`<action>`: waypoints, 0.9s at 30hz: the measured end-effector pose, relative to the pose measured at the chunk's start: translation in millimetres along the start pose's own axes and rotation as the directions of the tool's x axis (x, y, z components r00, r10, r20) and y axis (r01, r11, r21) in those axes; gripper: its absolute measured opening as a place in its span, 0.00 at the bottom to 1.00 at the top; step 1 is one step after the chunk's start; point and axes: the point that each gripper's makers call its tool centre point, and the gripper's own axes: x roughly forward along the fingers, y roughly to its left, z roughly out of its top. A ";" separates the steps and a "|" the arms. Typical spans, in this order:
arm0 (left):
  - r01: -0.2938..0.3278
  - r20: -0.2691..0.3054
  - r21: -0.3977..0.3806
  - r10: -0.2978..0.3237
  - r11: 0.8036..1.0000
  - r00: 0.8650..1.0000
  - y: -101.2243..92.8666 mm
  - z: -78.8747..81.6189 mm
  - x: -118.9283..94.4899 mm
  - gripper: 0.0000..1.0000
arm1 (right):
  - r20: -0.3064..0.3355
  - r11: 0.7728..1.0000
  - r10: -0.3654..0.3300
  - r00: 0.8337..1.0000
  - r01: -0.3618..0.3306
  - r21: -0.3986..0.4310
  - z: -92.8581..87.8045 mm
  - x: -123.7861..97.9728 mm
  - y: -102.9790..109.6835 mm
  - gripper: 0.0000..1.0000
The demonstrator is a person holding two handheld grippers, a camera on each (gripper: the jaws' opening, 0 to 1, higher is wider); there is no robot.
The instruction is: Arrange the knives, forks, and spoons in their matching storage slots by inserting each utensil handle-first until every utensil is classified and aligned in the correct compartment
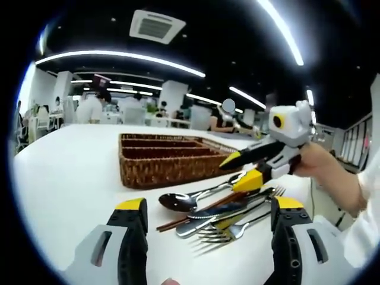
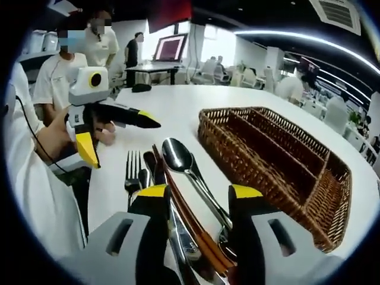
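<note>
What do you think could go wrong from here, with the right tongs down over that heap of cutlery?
The utensils lie crossed and overlapping, so the right tongs may well lift two at once or drag the spoon aside. The wicker tray has narrow slots; a handle might catch on a divider.

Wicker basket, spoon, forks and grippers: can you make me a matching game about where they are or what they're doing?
Things:
1. wicker basket
2. spoon
3. forks
4. left gripper
5. right gripper

States:
a. jaws open, hovering in front of the pile, holding nothing
b. compartments with no utensils in them
c. jaws lowered astride the spoon's handle, tips on either side of it
d. tines pointing towards the left gripper view's camera
e. bowl lying on the white table, pointing away from the right gripper

Pairs: 1-b, 2-e, 3-d, 4-a, 5-c
</note>
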 end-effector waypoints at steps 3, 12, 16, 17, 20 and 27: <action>0.000 0.002 0.011 0.000 1.000 1.000 -0.2 1.3 -1.0 0.85 | -0.021 1.000 0.017 1.000 -0.018 -0.021 -1.3 4.5 0.9 0.38; -0.005 0.004 0.046 0.005 0.999 1.000 -0.3 5.8 -2.9 0.85 | -0.067 0.995 0.051 0.996 -0.056 -0.086 0.6 15.5 0.7 0.30; -0.011 -0.002 0.065 0.011 0.998 1.000 0.0 5.9 -3.1 0.85 | -0.095 0.991 0.071 0.993 -0.081 -0.105 -0.8 20.2 0.7 0.28; -0.012 -0.005 0.069 0.012 0.998 1.000 0.1 5.5 -3.1 0.84 | -0.106 0.989 0.082 0.991 -0.094 -0.117 -1.4 21.3 1.7 0.26; -0.011 -0.007 0.076 0.011 0.997 1.000 -0.1 5.8 -3.3 0.84 | -0.118 0.987 0.096 0.988 -0.110 -0.117 -1.2 24.4 2.0 0.24; -0.011 -0.009 0.082 0.012 0.997 1.000 1.8 6.1 -3.2 0.84 | -0.174 0.975 0.149 0.973 -0.173 -0.136 -4.0 32.2 6.0 0.19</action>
